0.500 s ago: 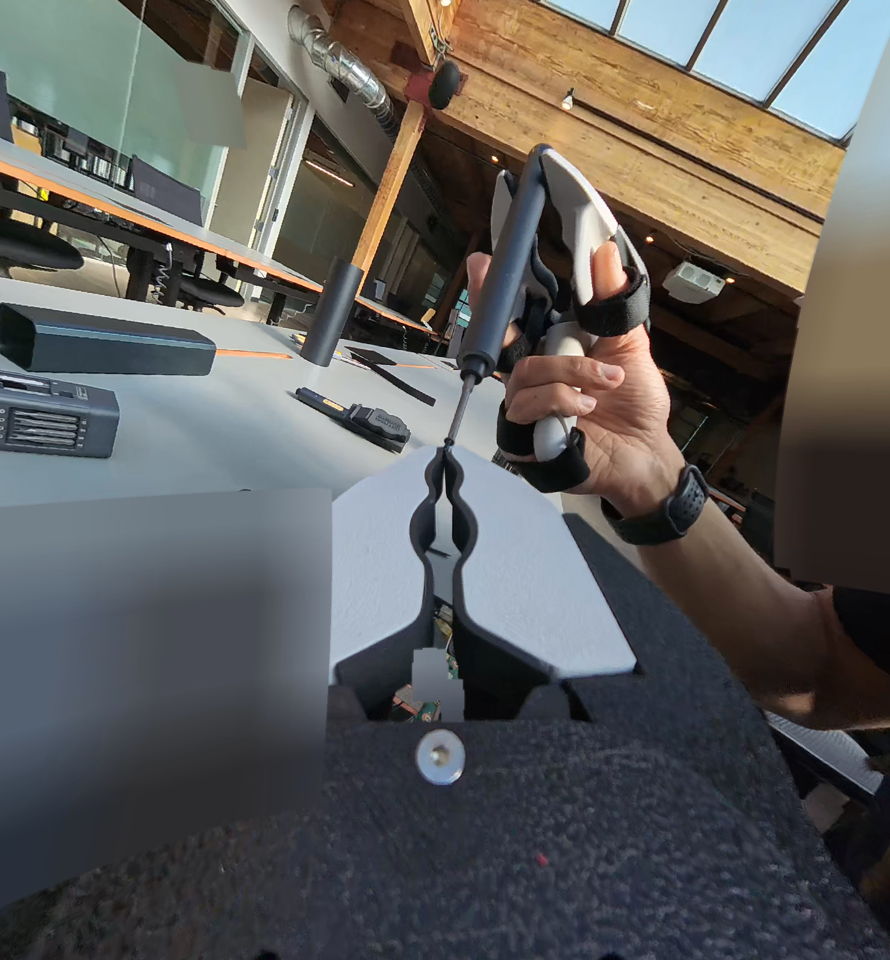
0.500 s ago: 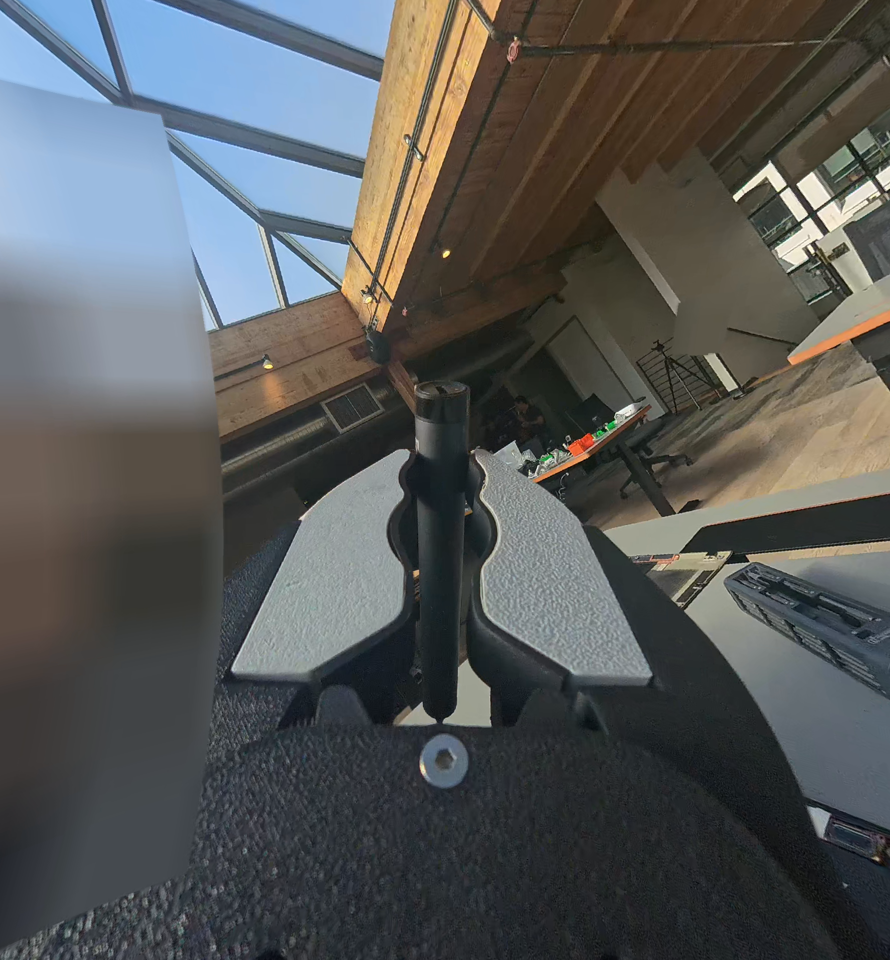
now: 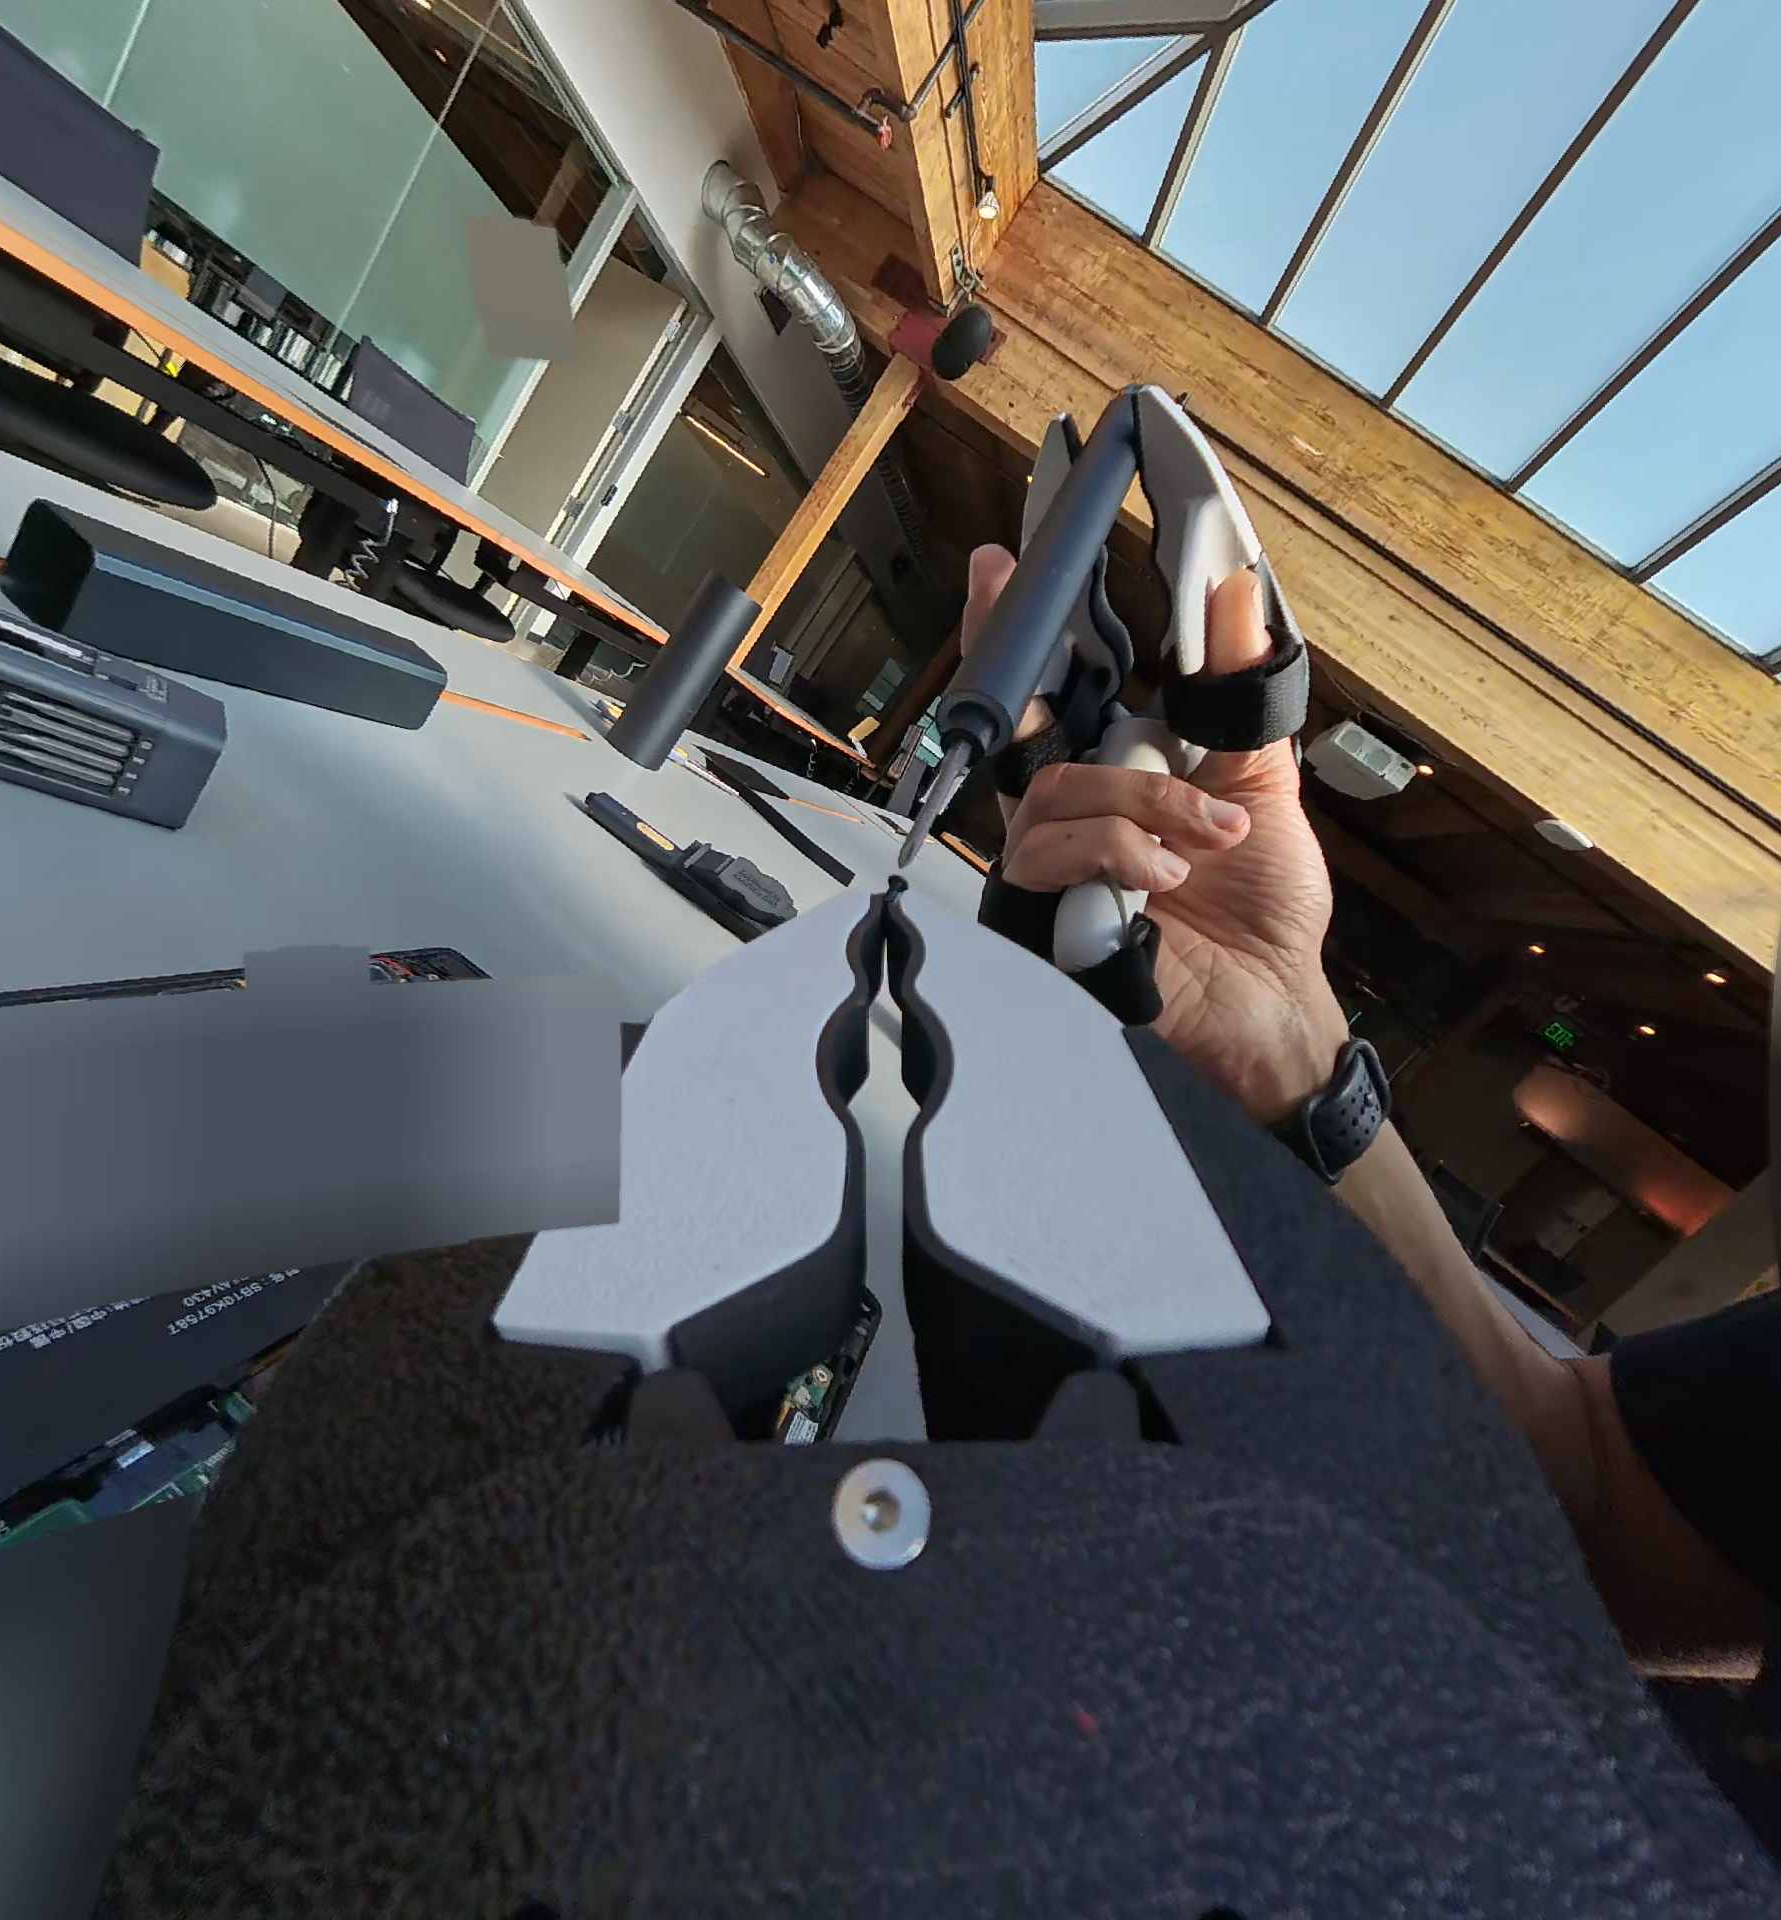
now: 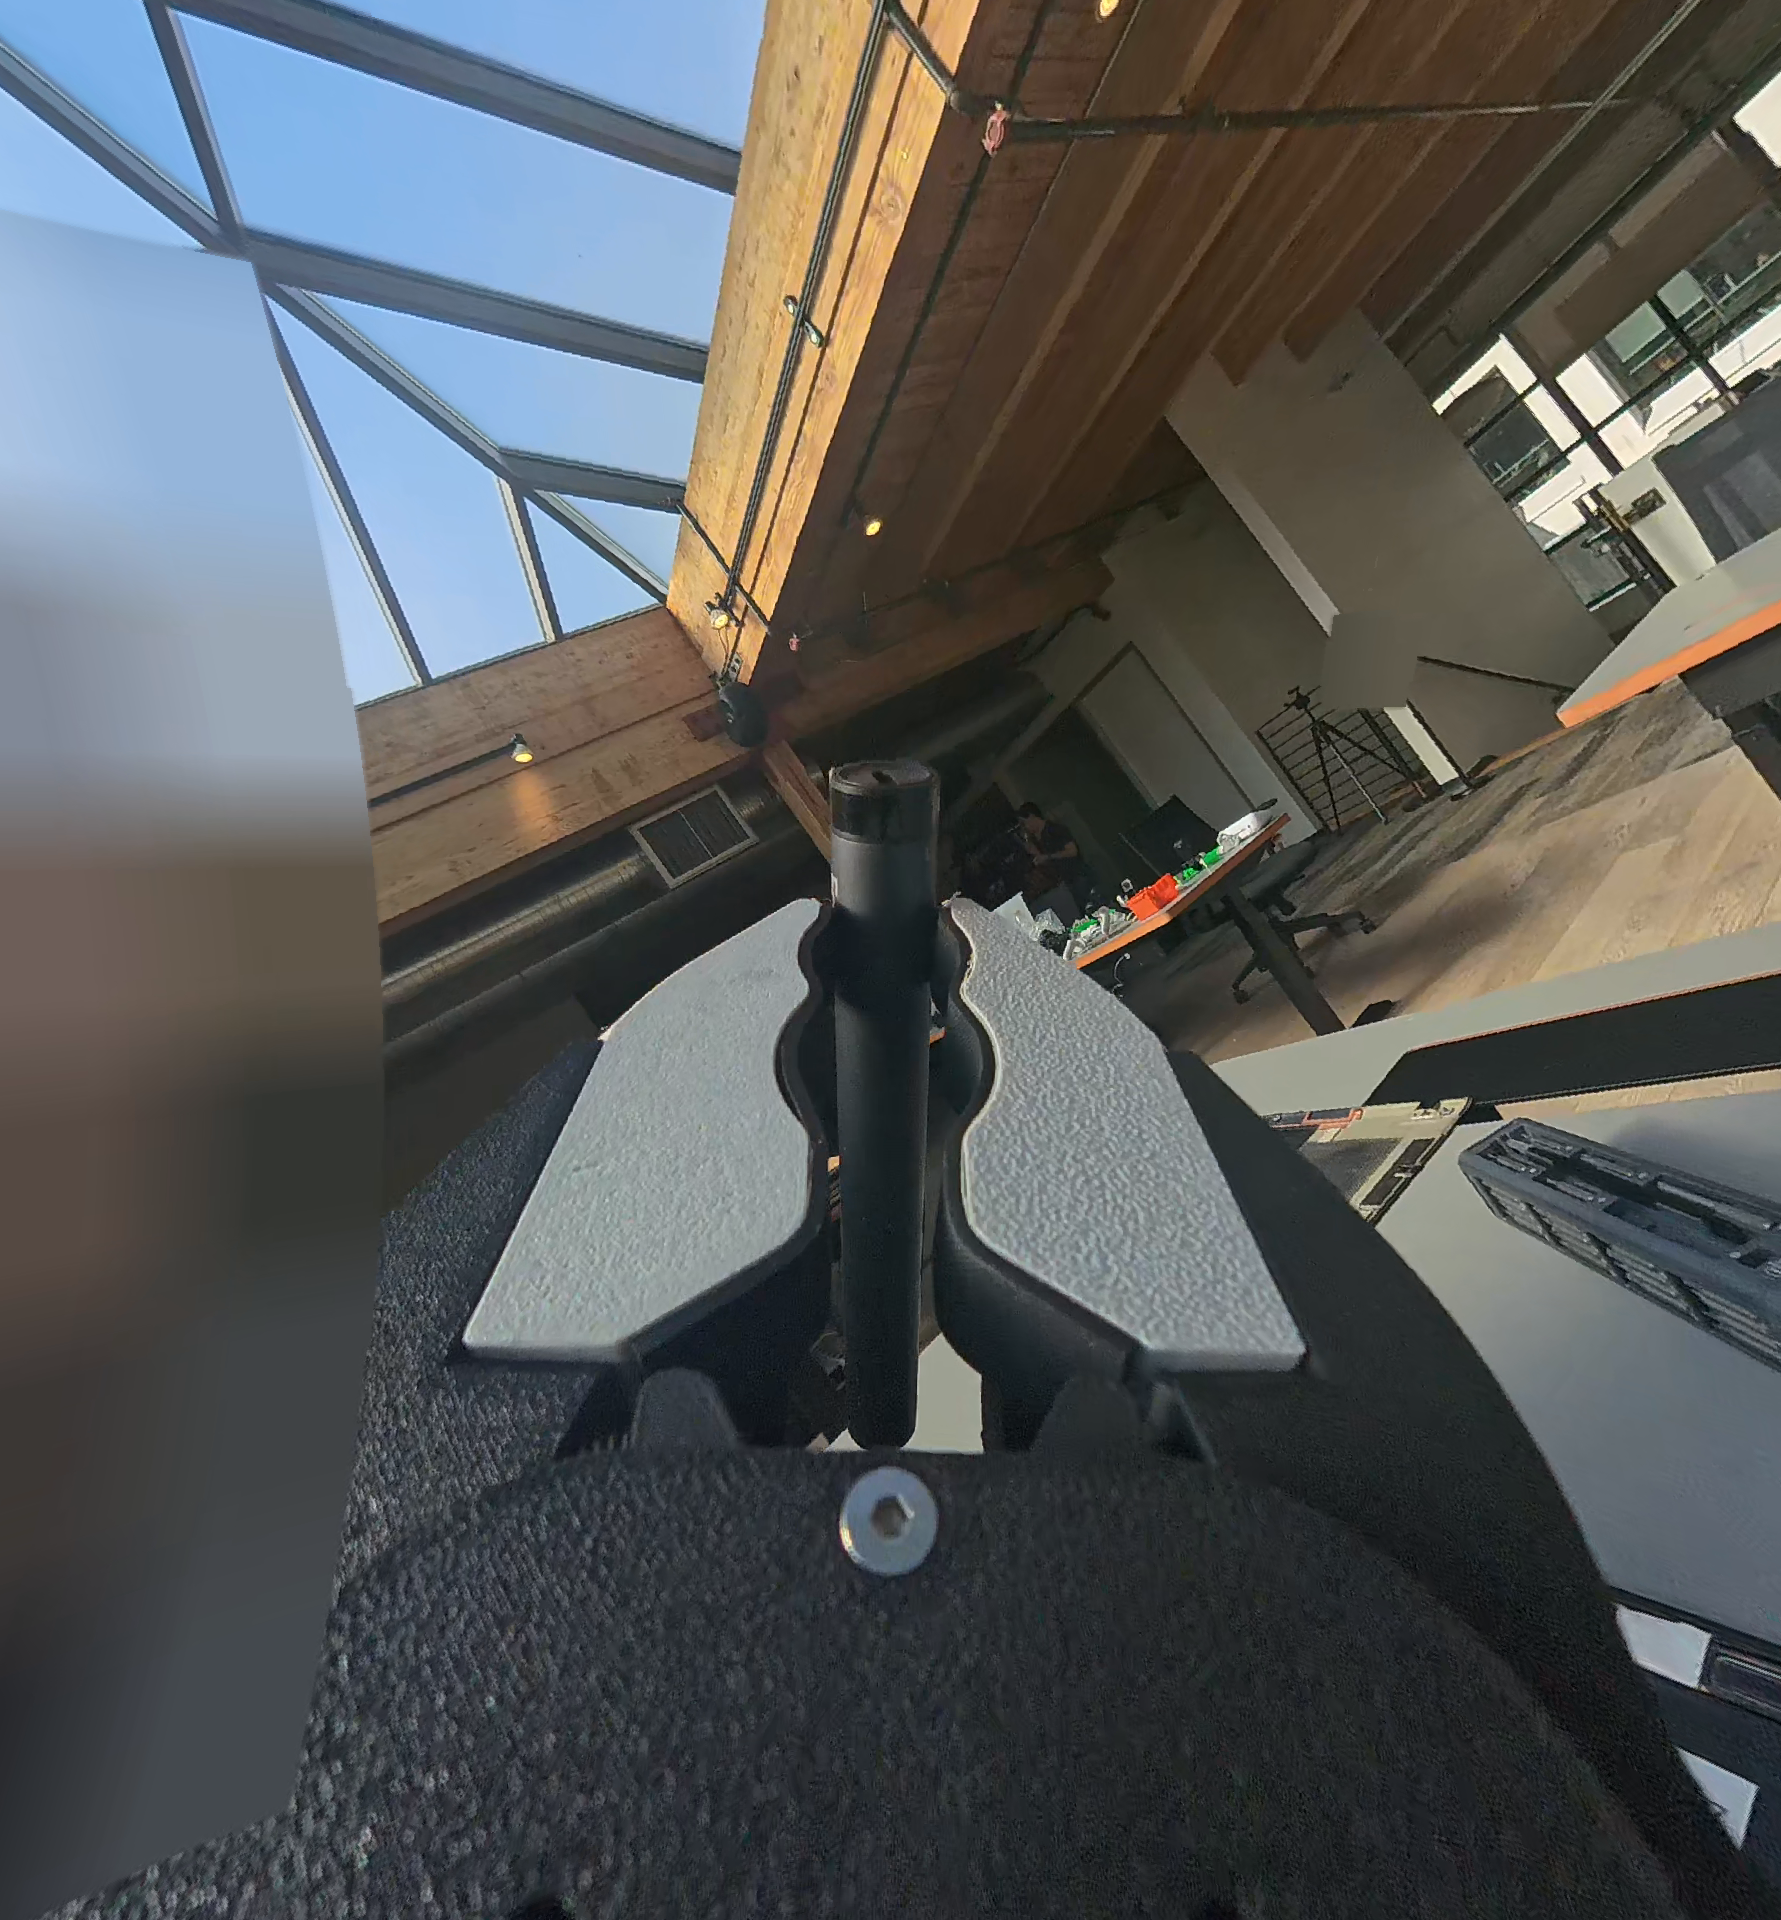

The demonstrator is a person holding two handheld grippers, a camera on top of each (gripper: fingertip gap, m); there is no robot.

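My left gripper [image 3: 894, 902] is shut, with a tiny dark screw [image 3: 896, 885] pinched at its very tips above the grey table [image 3: 366, 842]. My right gripper [image 4: 881, 914], held by a hand [image 3: 1208, 894], is shut on the handle of a dark screwdriver [image 4: 878, 1122]. In the left wrist view the screwdriver [image 3: 1031, 613] slants down to the left. Its bit tip sits just above the screw, nearly touching. The right gripper [image 3: 1140, 416] grips the screwdriver's upper end.
A dark bit case [image 3: 65, 717], a long black box [image 3: 221, 629], a dark cylinder [image 3: 683, 675] and a flat black tool [image 3: 720, 868] lie on the table. An opened device with circuit boards [image 3: 117, 1455] lies under my left gripper. The bit case [image 4: 1675, 1247] is to the right in the right wrist view. There is about 15 cm between the tips of the two grippers.
The screwdriver bit, which touched my left fingertips, now sits slightly above them and the small screw shows at the tips. Both views have tilted upward.
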